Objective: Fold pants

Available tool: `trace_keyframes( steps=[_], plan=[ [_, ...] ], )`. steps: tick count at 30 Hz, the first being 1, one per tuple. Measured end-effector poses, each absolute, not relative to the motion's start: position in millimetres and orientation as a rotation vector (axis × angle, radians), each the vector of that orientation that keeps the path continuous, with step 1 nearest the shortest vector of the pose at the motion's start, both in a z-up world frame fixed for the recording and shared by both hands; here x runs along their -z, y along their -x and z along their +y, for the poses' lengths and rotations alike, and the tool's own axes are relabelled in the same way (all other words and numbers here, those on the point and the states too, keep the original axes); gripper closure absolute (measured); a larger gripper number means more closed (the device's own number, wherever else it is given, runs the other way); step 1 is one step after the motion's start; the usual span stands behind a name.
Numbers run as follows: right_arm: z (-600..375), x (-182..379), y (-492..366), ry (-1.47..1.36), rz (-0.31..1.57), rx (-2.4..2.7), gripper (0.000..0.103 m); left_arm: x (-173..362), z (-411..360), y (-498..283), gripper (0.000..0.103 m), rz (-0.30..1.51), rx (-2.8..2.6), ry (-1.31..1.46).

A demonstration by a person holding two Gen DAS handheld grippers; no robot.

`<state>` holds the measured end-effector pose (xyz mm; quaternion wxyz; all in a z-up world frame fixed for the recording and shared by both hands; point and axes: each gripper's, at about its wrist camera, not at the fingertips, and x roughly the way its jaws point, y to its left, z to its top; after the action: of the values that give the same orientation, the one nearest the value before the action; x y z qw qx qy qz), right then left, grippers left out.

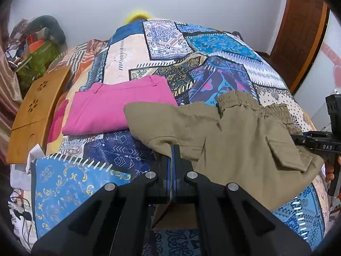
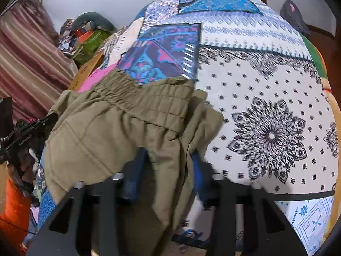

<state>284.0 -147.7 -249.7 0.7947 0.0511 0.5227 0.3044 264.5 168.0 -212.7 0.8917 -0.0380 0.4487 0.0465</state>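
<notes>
The khaki pants (image 1: pixel 223 140), a matte woven cotton with a gathered elastic waistband and a flapped cargo pocket, lay partly folded on the bed (image 1: pixel 89 166), its cover a smooth patchwork print of blue, cream and purple panels. Their near edges were lifted off the cover by both tools.

The left hand-held gripper (image 1: pixel 173 149) had its blue-lined pads pressed together, pinching a puckered edge of the khaki cloth. The right hand-held gripper (image 2: pixel 168 157) stood partly spread, with a thick bunch of the pants draped between its blurred blue pads (image 2: pixel 197 170); whether those pads pressed on the cloth could not be told.

Behind the pants, on the left, a folded pink garment (image 1: pixel 115 108) lay flat as a neat rectangle, its corner touching or just under the khaki. A wooden board (image 1: pixel 36 115) with cut-out flower shapes leaned at the bed's left side.
</notes>
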Motion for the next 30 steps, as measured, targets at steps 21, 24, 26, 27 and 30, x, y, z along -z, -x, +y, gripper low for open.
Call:
trace_keyframes(
  steps=[21, 24, 26, 27, 30],
  plan=[
    [-94, 143, -296, 0.004, 0.853, -0.649, 0.091, 122, 171, -262, 0.102, 0.697, -0.079, 0.064],
    [-80, 134, -302, 0.010, 0.829, -0.663, 0.091, 116, 192, -266, 0.102, 0.676, -0.090, 0.104],
    [-66, 131, -308, 0.021, 0.811, -0.671, 0.091, 113, 208, -271, 0.102, 0.663, -0.114, 0.112],
    [-60, 130, -312, 0.023, 0.811, -0.659, 0.091, 112, 215, -273, 0.102, 0.658, -0.124, 0.112],
    [-37, 130, -323, 0.027, 0.792, -0.675, 0.091, 111, 238, -282, 0.102, 0.650, -0.160, 0.109]
  ],
)
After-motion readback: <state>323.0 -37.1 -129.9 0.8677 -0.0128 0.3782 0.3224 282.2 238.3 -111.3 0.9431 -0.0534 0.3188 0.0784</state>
